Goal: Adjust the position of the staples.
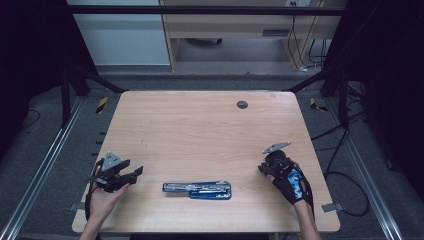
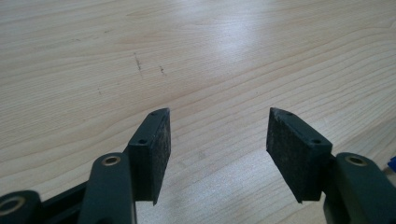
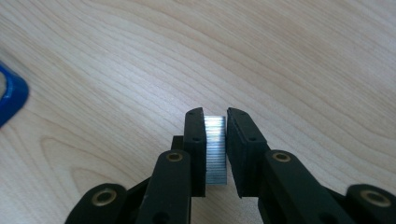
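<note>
Left gripper (image 1: pixel 134 174) at lower left of the high view, lying in an upturned bare left hand (image 1: pixel 102 197), forearm entering from the bottom edge. Grey three-cornered plate on top; nose aimed toward frame centre. In the left gripper view, fingers (image 2: pixel 154 149) set wide apart, bare wood grain between them, nothing held.

Right gripper (image 1: pixel 263 167) at lower right of the high view, carried by a right hand (image 1: pixel 290 182) in a black glove with a blue patch; forearm rising from the bottom edge and leaning toward upper left. Grey plate tilted up above the knuckles. In the right gripper view, fingers (image 3: pixel 195 149) drawn narrow, clamped on a strip of staples (image 3: pixel 216 151): a silvery ribbed block standing on edge between the pads, both pads against its sides, held low over the worktop (image 1: pixel 200 130). No earlier picture for comparison.

Stapler (image 1: pixel 197 190), blue base with metal top, opened out flat, at lower centre of the high view, between the two grippers and near the worktop's lower edge. Well apart from the right gripper, somewhat nearer the left. Blue corner of it at the left edge of the right gripper view (image 3: pixel 9 98).

Small dark round grommet (image 1: pixel 242 104) in the worktop, upper centre-right, far from both hands.
</note>
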Tool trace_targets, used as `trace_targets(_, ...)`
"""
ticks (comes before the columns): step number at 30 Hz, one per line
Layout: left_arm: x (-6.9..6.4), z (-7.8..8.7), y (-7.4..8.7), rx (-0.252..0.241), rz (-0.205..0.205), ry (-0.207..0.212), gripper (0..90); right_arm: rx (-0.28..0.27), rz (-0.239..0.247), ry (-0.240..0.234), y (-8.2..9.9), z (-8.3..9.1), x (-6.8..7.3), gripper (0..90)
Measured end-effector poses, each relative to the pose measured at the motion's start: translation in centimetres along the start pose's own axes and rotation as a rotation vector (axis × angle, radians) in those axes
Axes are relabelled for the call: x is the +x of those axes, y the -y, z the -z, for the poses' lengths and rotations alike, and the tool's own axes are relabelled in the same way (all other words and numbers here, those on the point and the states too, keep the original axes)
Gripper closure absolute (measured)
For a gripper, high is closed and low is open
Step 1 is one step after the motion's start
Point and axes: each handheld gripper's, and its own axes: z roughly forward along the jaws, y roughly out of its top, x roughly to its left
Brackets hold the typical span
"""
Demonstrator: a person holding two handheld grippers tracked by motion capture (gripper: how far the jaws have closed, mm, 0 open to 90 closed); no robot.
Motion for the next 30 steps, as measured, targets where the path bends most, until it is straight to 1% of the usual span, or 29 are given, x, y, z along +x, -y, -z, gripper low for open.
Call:
trace_targets(1,0.0,0.0,0.0,-0.001,0.0,0.0,40.3,-0.009,-0.001,-0.005,-0.1,0.2,0.1,78.1)
trace_targets(3,0.0,0.0,0.0,0.0,0.0,0.0,40.4,-0.029,0.022,-0.017,-0.2,0.6,0.2,78.1)
trace_targets(4,0.0,0.0,0.0,0.001,-0.001,0.0,40.4,-0.033,0.021,-0.027,-0.4,0.8,0.4,78.1)
trace_targets(6,0.0,0.0,0.0,0.001,-0.002,0.002,40.4,-0.048,0.052,-0.043,-0.6,1.2,0.7,78.1)
trace_targets(13,0.0,-0.1,0.0,0.003,-0.003,0.002,40.4,-0.095,0.118,-0.094,-1.6,2.2,1.8,78.1)
trace_targets(16,0.0,-0.1,0.0,0.005,-0.006,0.004,40.4,-0.104,0.133,-0.125,-1.9,2.4,2.3,78.2)
trace_targets(18,0.0,-0.1,0.0,0.005,-0.006,0.005,40.4,-0.11,0.149,-0.139,-2.1,2.5,2.6,78.1)
trace_targets(19,0.0,0.0,0.0,0.006,-0.006,0.006,40.4,-0.117,0.168,-0.154,-2.3,2.7,2.9,78.1)
trace_targets(20,0.0,-0.1,0.0,0.004,-0.003,0.006,40.4,-0.117,0.168,-0.154,-2.3,2.7,2.9,78.1)
trace_targets(22,0.0,0.0,0.0,0.004,-0.003,0.007,40.4,-0.122,0.191,-0.177,-2.5,2.8,3.3,78.1)
trace_targets(24,0.0,0.0,0.0,0.004,-0.003,0.007,40.4,-0.12,0.206,-0.181,-2.8,2.9,3.7,78.1)
trace_targets(26,0.0,-0.1,0.1,0.006,-0.002,0.007,40.4,-0.118,0.209,-0.181,-2.9,2.9,3.7,78.1)
trace_targets(28,0.0,-0.1,0.1,0.01,-0.005,0.009,40.4,-0.128,0.22,-0.196,-3.2,3.0,3.9,78.1)
trace_targets(30,0.0,-0.1,0.0,0.009,-0.005,0.01,40.5,-0.127,0.219,-0.2,-3.2,3.0,4.0,78.1)
